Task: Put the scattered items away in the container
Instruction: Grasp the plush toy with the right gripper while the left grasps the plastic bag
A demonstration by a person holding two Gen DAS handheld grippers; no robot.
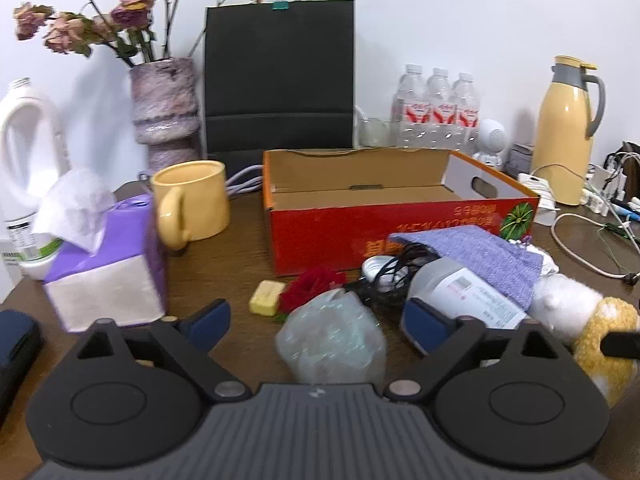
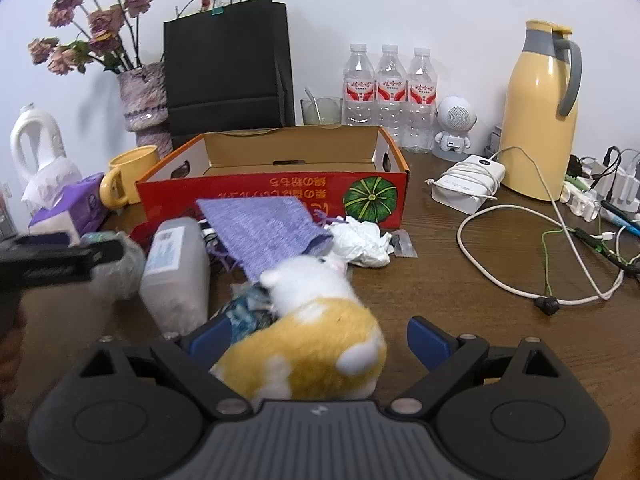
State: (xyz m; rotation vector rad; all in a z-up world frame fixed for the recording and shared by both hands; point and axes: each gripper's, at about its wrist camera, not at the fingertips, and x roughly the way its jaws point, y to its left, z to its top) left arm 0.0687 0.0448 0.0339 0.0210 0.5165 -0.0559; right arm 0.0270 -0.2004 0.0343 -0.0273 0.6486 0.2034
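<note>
An open red cardboard box (image 1: pixel 340 236) (image 2: pixel 260 200) stands mid-table with nothing in it. In front of it lies a pile: a purple knitted cloth (image 1: pixel 480 252) (image 2: pixel 260 232), a grey labelled bottle (image 1: pixel 460 292) (image 2: pixel 176 272), a black cable (image 1: pixel 396 272), a red fabric rose (image 1: pixel 310 286), a yellow block (image 1: pixel 266 298) and crumpled white paper (image 2: pixel 360 242). My left gripper (image 1: pixel 316 324) is open around a crumpled clear plastic bag (image 1: pixel 332 336), with gaps on both sides. My right gripper (image 2: pixel 320 338) is open around a yellow and white plush toy (image 2: pixel 316 340) (image 1: pixel 592 320); the right pad stands clear of it.
A yellow mug (image 1: pixel 192 204) and a purple tissue box (image 1: pixel 108 280) sit to the left. A vase of dried roses (image 1: pixel 166 108), a black paper bag (image 1: pixel 280 80) and water bottles (image 2: pixel 390 92) line the wall. A yellow thermos (image 2: pixel 540 112), a power bank (image 2: pixel 468 188) and loose cables (image 2: pixel 560 264) lie to the right.
</note>
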